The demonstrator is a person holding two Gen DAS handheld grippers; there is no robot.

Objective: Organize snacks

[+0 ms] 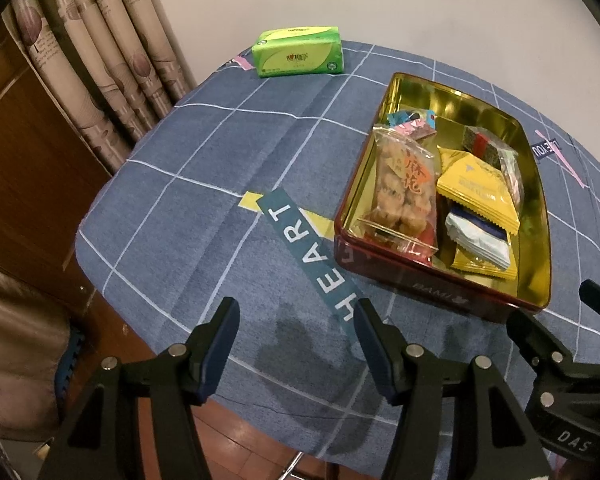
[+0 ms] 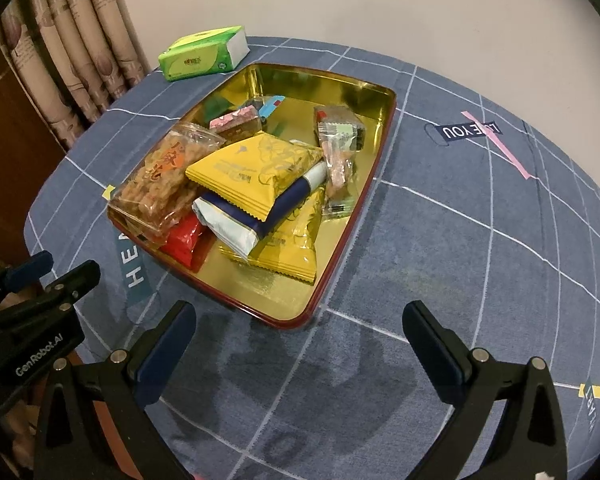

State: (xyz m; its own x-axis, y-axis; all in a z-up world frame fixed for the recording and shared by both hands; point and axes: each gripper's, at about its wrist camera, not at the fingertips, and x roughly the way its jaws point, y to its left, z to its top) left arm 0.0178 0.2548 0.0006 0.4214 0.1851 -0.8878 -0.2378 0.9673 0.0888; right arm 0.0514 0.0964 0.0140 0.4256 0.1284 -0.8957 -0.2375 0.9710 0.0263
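So we see both the left gripper (image 1: 296, 312) and right gripper (image 2: 300, 316) gaping, empty, over the glossy rectangular gold tin (image 2: 342, 80) of crinkly snack packets (image 2: 256, 168), lower ones buried.

my right gripper (image 2: 300, 344) hangs above the blue checked tabletop (image 2: 440, 240), its fingers (image 2: 164, 348) spread wide with nothing between them. just beyond them sits the gold-lined tin (image 2: 340, 92) with its dark red rim. inside it, a yellow packet (image 2: 256, 168) lies on top of a blue and white packet (image 2: 236, 224), with another yellow packet (image 2: 292, 248) underneath. a clear bag of brown twists (image 2: 164, 184) leans on the tin's left side, a red packet (image 2: 182, 242) beside it. a green tissue pack (image 2: 200, 54) rests behind the tin. my left gripper (image 2: 52, 276) shows at the left edge.
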